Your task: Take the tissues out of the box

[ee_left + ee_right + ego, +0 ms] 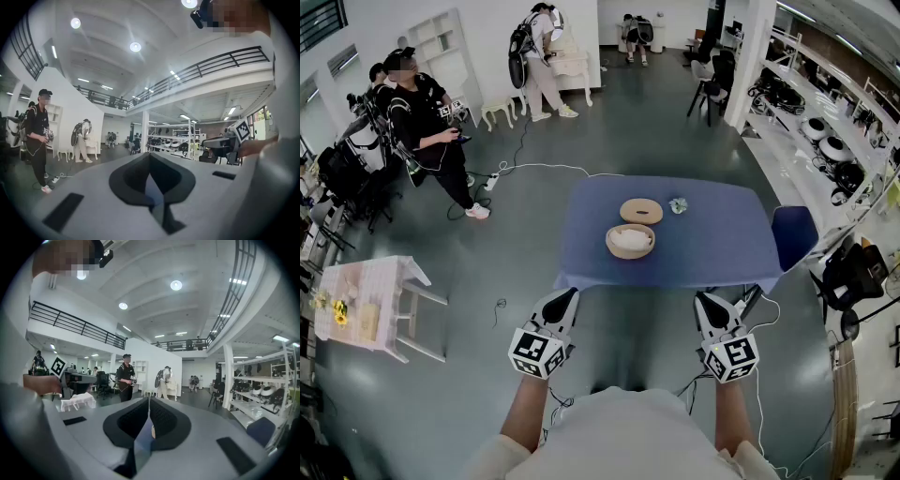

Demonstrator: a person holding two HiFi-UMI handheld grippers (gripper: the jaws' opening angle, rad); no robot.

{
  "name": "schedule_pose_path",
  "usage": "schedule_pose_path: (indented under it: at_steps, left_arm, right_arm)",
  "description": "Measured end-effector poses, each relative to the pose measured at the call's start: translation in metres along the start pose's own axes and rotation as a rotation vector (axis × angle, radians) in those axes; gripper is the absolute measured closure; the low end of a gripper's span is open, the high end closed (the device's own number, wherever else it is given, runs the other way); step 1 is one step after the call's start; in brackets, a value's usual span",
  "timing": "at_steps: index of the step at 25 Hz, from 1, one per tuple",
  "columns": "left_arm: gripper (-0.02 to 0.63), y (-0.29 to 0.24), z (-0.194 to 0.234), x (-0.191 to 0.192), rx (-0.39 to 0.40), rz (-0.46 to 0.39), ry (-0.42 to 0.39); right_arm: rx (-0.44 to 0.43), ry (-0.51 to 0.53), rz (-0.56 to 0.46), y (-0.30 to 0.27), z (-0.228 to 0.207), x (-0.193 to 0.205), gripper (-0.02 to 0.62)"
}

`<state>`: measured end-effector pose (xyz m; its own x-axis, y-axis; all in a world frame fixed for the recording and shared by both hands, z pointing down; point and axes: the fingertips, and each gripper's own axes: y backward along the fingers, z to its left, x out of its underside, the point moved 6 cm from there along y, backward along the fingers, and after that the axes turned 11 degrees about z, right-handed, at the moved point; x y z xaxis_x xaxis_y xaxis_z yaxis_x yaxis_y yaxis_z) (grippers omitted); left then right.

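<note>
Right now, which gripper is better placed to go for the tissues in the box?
Left, narrowly. The open box sits left of middle on the table, closer to the left gripper than the right gripper. Both are shut, empty and short of the table.

1. head view: above the person, facing forward and steeply down; left gripper (573, 293) and right gripper (702, 297) near, blue table (712, 246) just beyond.
2. left gripper view: low, level along its jaws toward the far room; right gripper (208, 140) at its right edge.
3. right gripper view: same aim; left gripper (93, 377) at its left edge.
4. all three share the standing person in black (422, 127).
</note>
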<state>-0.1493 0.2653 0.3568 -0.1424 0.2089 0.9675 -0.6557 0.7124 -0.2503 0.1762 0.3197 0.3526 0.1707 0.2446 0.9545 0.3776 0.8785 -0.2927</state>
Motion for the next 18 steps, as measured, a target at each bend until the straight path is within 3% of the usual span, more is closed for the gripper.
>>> schedule_pose_path:
  at_steps: [18]
  left_arm:
    - [0.598,-0.0001,-0.0031,0.0079,0.004,0.004,0.001]
  right_arm:
    - [0.021,-0.026,-0.011,0.0017,-0.0004,0.0038,0.561]
